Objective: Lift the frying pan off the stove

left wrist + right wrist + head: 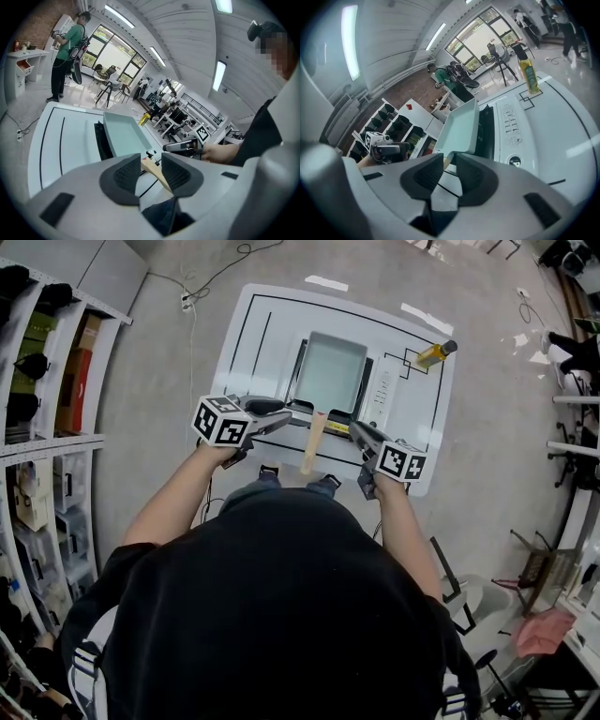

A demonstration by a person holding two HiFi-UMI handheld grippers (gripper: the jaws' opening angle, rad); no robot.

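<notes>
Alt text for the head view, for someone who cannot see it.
From above, a person holds the left claw and right claw either side of the wooden handle of a pale frying pan on the stove, on a white table.

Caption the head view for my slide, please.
Left tongs and right tongs, both open, flank the wooden handle of the frying pan on the stove.

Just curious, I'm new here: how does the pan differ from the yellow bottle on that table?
The pan is wide, shallow and pale green; the bottle is slim, upright and yellow. The pan sits on the black stove; the bottle stands on the bare table near a far corner. The pan has a wooden handle; the bottle has none. Neither is gripped.
</notes>
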